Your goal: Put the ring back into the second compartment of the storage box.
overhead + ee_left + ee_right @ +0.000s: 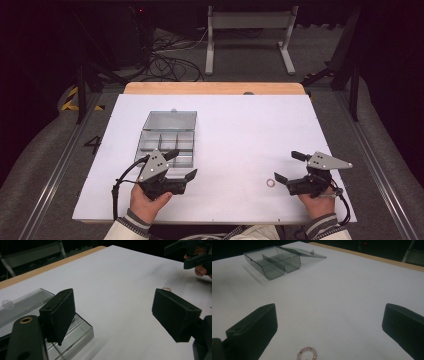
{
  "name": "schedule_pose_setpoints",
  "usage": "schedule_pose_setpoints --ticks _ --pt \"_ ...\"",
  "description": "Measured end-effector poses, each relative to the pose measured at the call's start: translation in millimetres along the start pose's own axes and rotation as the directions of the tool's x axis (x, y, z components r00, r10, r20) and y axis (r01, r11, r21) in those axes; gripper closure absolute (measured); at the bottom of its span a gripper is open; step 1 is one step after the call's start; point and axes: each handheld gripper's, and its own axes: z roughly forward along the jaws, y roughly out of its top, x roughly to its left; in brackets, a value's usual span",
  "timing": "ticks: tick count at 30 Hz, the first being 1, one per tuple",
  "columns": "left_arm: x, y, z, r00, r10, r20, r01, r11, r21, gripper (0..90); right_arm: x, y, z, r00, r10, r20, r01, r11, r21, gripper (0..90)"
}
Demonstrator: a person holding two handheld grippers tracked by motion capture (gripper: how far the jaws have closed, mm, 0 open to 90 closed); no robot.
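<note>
Pink beaded ring lies loose on the white counter, just ahead of the right claw.

Seen in the right gripper view, the ring sits flat between that claw's two spread jaws, low and centred, so the right claw is released, holding nothing, and already lined up on it. The left claw is also spread and empty, hovering by the near edge of the open clear compartment box, well apart from the ring. Being a flat circle, the ring has no long axis to favour. The right hand is clearly the nearer one; a short advance should bracket it.
</note>
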Motion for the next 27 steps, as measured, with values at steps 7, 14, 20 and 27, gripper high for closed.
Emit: schedule_pose_setpoints --ticks 7,14,20,27 --pt "-6.5 2.1 10.8 0.9995 -0.005 0.033 0.005 1.0 -0.005 21.5 -0.7 0.4 1.7 0.9999 0.009 -0.014 -0.009 1.0 -0.011 0.6" --pt "-19.5 7.0 27.8 0.9991 0.019 0.037 -0.02 0.9998 0.002 23.0 -0.6 1.5 2.9 1.0 0.003 -0.003 -0.003 1.0 -0.002 0.8" --pt "-28.0 12.2 47.3 0.9976 0.031 0.061 -0.032 0.9992 0.023 23.3 -1.7 1.8 2.0 1.0 0.002 0.008 -0.002 1.0 0.002 1.1" --pt "-38.5 17.4 68.7 0.9941 0.014 0.108 -0.019 0.9989 0.043 23.4 -1.8 1.9 0.0 1.0 0.004 0.009 -0.004 1.0 -0.002 1.3"
